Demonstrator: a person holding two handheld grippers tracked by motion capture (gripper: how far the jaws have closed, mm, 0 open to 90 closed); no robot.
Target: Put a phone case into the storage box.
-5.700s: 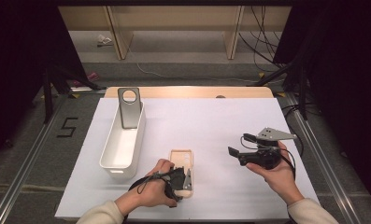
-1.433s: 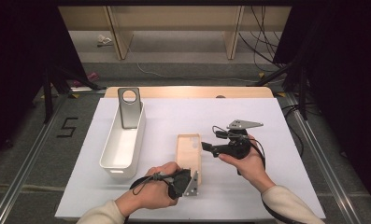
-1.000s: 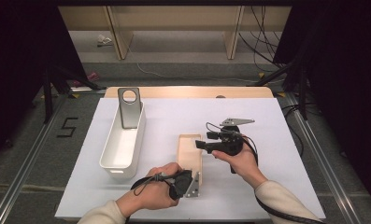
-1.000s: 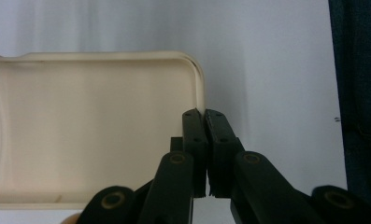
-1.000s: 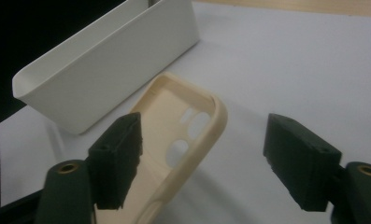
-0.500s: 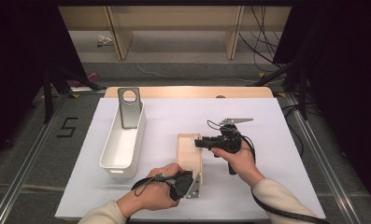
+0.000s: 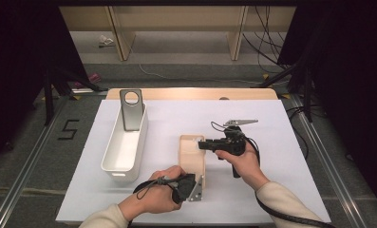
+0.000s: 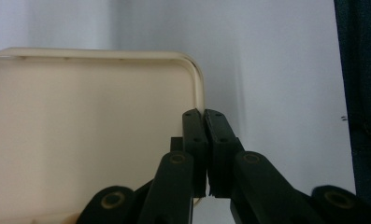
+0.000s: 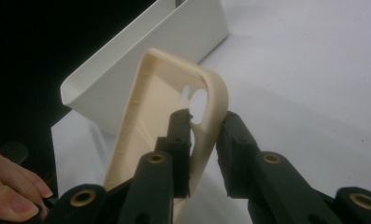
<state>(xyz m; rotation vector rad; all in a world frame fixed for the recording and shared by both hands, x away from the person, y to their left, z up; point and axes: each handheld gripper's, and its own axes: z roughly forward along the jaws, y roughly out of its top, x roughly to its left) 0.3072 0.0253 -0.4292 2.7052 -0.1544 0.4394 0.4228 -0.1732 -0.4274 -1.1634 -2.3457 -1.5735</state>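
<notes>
Gripper on the left [image 7: 191,183] has its jaws pressed together on the near edge of the cream phone case [image 7: 192,152], pinning it where it lies on the white counter [image 7: 271,123]; in the left gripper view the case wall [image 8: 199,88] runs straight into the closed jaws of that gripper [image 8: 204,116]. Left of the case stands a long white bin [image 7: 124,145] with a grey stand [image 7: 130,107] at its far end, untouched. Moving right, the right gripper [image 7: 204,145] has swung in over the last seconds from well out on the counter to the case's far right edge. Its jaws straddle the rim near the camera cut-out [image 9: 197,100], close on it but with a gap at the outer jaw, so not yet clamped. With both ends nearly held, lifting or flexing the case looks ready to begin.
</notes>
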